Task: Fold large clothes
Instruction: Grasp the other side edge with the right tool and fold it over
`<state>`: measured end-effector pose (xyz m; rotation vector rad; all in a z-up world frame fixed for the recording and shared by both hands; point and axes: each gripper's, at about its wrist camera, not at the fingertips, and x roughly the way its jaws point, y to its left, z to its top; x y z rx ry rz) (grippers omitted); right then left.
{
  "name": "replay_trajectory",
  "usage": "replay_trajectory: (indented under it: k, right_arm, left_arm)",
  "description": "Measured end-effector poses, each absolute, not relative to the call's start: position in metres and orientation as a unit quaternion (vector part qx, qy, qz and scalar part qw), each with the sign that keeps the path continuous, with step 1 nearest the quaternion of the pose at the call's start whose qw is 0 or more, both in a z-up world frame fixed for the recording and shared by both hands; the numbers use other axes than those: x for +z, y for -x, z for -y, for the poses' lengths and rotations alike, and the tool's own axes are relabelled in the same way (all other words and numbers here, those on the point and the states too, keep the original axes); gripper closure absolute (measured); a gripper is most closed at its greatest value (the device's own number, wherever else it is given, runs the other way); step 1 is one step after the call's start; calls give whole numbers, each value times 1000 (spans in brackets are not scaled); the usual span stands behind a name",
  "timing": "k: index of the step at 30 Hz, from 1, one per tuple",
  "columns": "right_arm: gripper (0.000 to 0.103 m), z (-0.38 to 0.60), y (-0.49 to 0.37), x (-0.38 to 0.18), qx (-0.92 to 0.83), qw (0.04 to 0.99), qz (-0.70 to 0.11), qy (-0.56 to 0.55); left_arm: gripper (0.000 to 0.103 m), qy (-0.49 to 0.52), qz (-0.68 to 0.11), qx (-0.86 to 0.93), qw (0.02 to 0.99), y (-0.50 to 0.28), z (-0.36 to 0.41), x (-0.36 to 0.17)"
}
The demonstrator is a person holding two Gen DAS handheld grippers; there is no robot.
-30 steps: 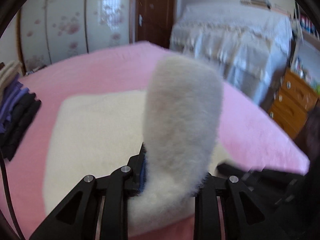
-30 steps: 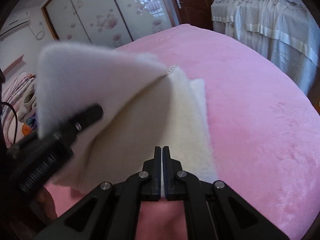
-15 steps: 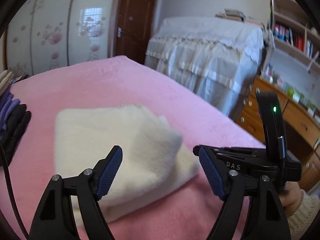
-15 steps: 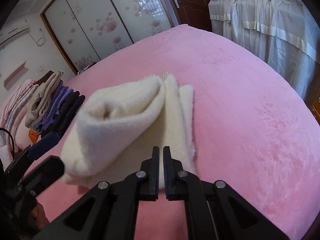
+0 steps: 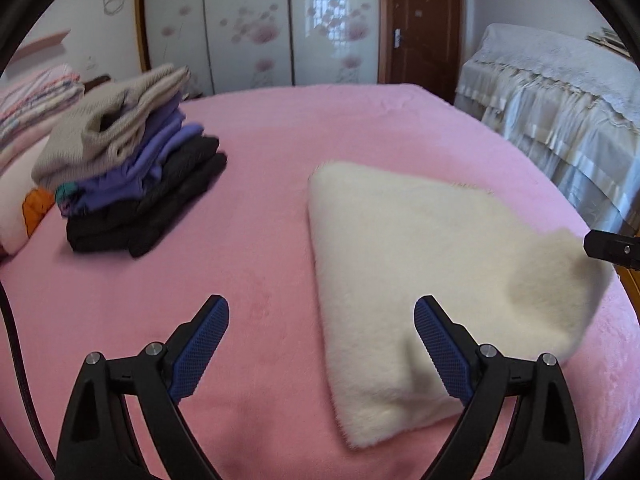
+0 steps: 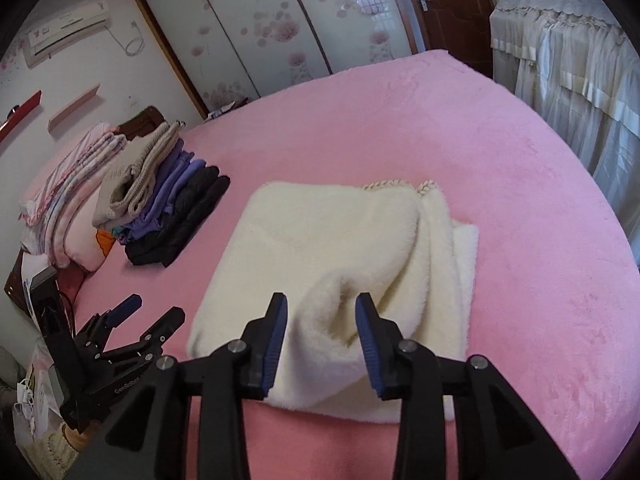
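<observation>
Left wrist view: the left gripper (image 5: 322, 330) stands wide apart with nothing between its blue pads (image 5: 198, 354). Pink bed (image 5: 280, 140) shows in the gap. The cream garment (image 5: 432, 280) lies folded on the bed, ahead and to the right of the fingers; its near corner passes behind the right finger, and whether that pad touches the fleece cannot be told. Ahead to the left, well apart from the garment, sits a stack (image 5: 132, 184) of folded clothes, beige on top, purple in the middle, black at the bottom. At the right edge, the black tip of the right gripper (image 5: 612, 248) sits just beside the garment's far corner.

In the right wrist view, the right gripper (image 6: 322, 322) is parted to a moderate gap, gripping nothing. A raised fold of the garment (image 6: 340, 248) lies just beyond and between the pads (image 6: 276, 340), which do not press on it. The garment spreads ahead of the fingers, its layered edges to the right. The stack (image 6: 168, 200) is ahead to the left. The left gripper (image 6: 152, 312) is at lower left, spread wide above the bed (image 6: 520, 200), near the garment's left edge.
</observation>
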<state>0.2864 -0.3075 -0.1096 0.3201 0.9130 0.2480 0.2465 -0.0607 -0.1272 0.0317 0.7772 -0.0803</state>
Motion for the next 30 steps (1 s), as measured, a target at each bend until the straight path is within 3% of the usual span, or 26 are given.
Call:
replay_trajectory:
  k: [5, 6, 7, 13, 18, 24, 30]
  right_arm:
    - [67, 300, -307, -140, 122, 848, -498, -133]
    - [73, 303, -306, -143, 122, 848, -498, -136]
    - [85, 307, -304, -144, 124, 850, -492, -140]
    - [95, 334, -255, -125, 88, 881, -442, -142]
    - [96, 344, -219, -137, 33, 891, -433, -130]
    - [95, 351, -230, -214, -3, 864, -482, -146]
    - [93, 347, -228, -204, -5, 873, -466, -142]
  left_arm:
    - [10, -3, -406, -35, 913, -259, 64, -150]
    - [10, -4, -405, -37, 914, -263, 67, -152]
    - [10, -5, -405, -37, 913, -266, 67, -154]
    - [10, 2, -405, -60, 912, -267, 80, -143]
    - [4, -7, -404, -90, 910, -259, 99, -147]
    - [0, -26, -423, -107, 899, -259, 120, -173]
    - [1, -5, -441, -116, 890, -261, 112, -178]
